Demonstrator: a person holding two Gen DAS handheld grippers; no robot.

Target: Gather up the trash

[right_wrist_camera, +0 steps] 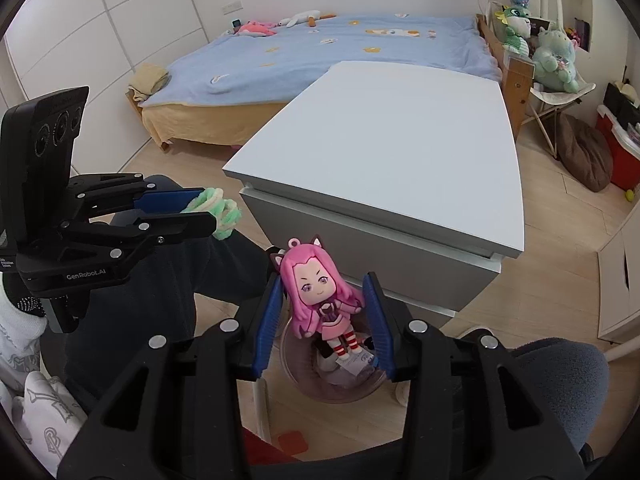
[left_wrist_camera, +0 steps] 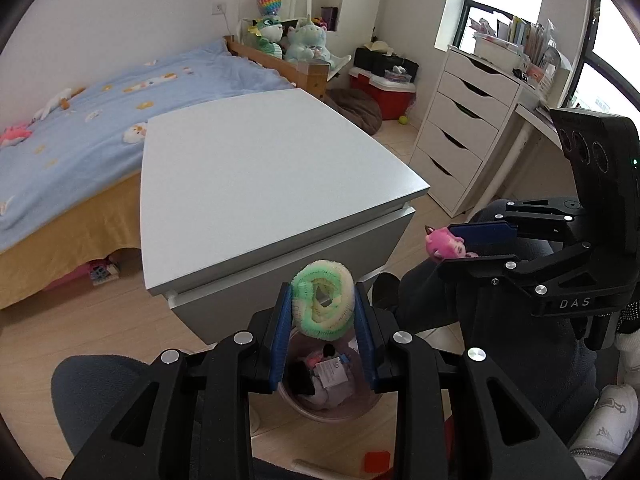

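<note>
Below, bin (right_wrist_camera: 320, 380); white cabinet (right_wrist_camera: 400, 152) beyond; bed (right_wrist_camera: 320, 52) behind.

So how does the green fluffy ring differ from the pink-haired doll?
The fluffy ring is a soft green and cream loop; the doll is a hard figure with a face and pink hair. The left gripper squeezes the ring, while the right gripper's pads stand clear of the doll's right side. Both hang over the bin.

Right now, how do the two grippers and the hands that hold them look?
Both the left gripper and the right gripper are black linkage frames with silver rivets and blue ribbed fingers. One body reads "DAS", the other "GenRobot.AI". Each carries a black camera block. The hands wear white gloves.
</note>
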